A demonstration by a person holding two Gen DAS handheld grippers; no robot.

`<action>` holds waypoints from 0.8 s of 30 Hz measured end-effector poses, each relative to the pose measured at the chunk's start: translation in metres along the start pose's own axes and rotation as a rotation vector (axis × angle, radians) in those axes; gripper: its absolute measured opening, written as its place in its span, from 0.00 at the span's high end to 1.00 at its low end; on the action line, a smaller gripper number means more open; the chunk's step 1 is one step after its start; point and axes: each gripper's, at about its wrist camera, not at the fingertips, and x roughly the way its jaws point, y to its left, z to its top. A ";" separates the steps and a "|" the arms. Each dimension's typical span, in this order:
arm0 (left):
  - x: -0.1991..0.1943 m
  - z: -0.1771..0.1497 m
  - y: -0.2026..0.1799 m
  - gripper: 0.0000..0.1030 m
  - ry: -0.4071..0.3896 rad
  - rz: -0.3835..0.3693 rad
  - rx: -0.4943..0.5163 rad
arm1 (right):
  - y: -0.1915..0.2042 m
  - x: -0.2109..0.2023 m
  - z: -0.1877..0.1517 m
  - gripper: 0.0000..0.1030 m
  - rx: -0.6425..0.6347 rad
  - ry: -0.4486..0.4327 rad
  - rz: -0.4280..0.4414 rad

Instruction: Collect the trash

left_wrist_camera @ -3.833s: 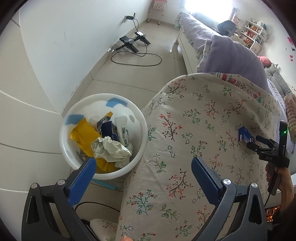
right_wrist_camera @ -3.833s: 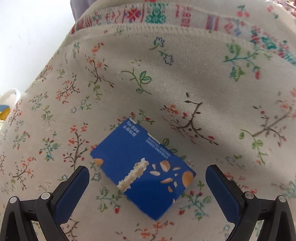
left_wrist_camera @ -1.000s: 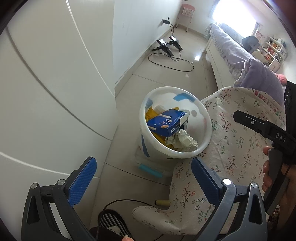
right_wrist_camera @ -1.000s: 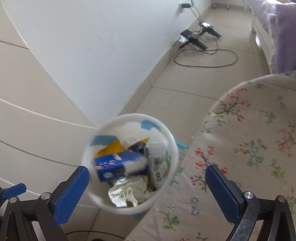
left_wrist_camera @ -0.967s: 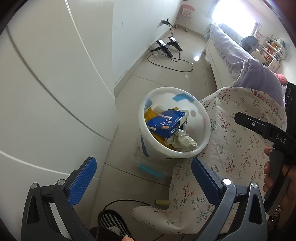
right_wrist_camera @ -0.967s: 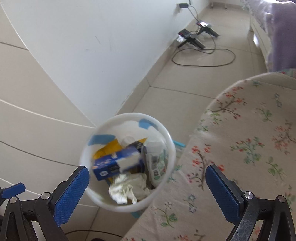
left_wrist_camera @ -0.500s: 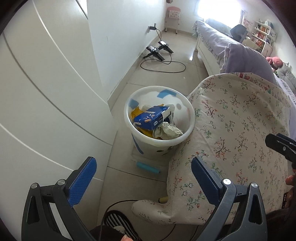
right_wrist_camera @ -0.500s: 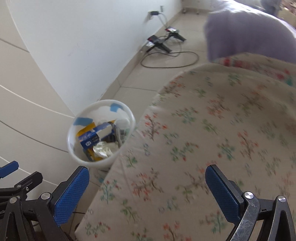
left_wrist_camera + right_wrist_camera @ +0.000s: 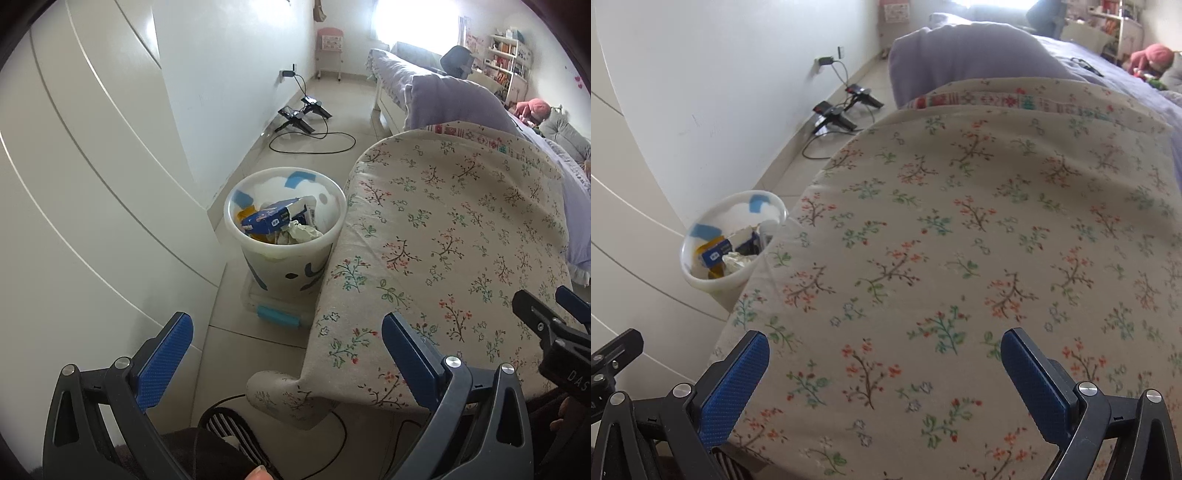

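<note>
A round white bin [image 9: 286, 258] stands upright on the floor, touching the side of the flowery cloth. A blue box [image 9: 273, 220] lies tilted on top of the trash inside, beside a crumpled white paper [image 9: 304, 233] and something yellow [image 9: 245, 214].

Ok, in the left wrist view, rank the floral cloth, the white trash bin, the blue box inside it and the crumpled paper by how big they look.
1. Floral cloth, by far the largest, though it is also nearest the camera.
2. White trash bin.
3. Blue box.
4. Crumpled paper, partly buried, so its rank below the box is unsure.
</note>
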 end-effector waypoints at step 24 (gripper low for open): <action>0.003 -0.009 -0.015 0.00 -0.007 -0.009 0.001 | -0.006 0.017 -0.018 0.00 0.013 0.027 0.023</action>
